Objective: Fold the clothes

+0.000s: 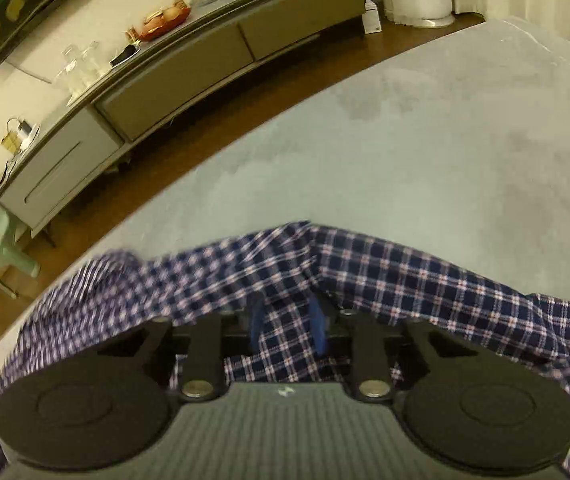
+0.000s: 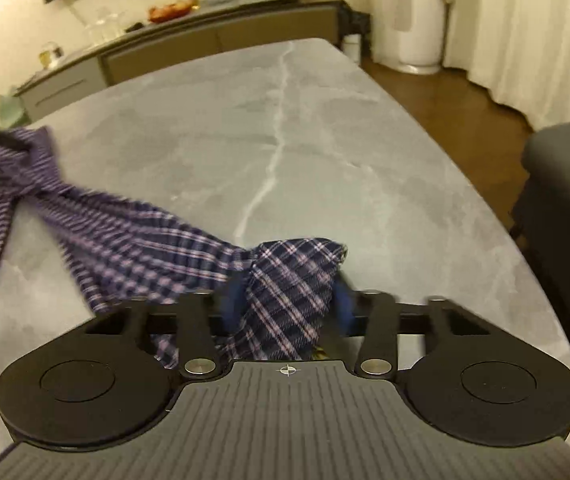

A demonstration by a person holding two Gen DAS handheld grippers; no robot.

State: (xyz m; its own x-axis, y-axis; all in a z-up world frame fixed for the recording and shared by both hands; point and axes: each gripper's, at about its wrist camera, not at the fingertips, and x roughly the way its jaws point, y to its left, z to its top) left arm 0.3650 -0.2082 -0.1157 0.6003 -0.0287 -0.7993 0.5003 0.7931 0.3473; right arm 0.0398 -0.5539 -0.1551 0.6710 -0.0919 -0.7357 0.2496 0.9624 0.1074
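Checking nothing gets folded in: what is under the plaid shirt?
Around the plaid shirt only the grey marble table shows. Whatever lies beneath the cloth is covered; bunched fabric sits between both tongs.

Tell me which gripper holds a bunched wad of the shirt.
The right gripper: a thick wad of plaid shirt bulges between its fingers. The left gripper has only a flat layer between its own.

A navy plaid shirt (image 2: 289,280) with thin pink and white lines lies rumpled and unfolded. It stretches across the near part of the grey marbled desk (image 2: 325,140), one bunched corner raised.
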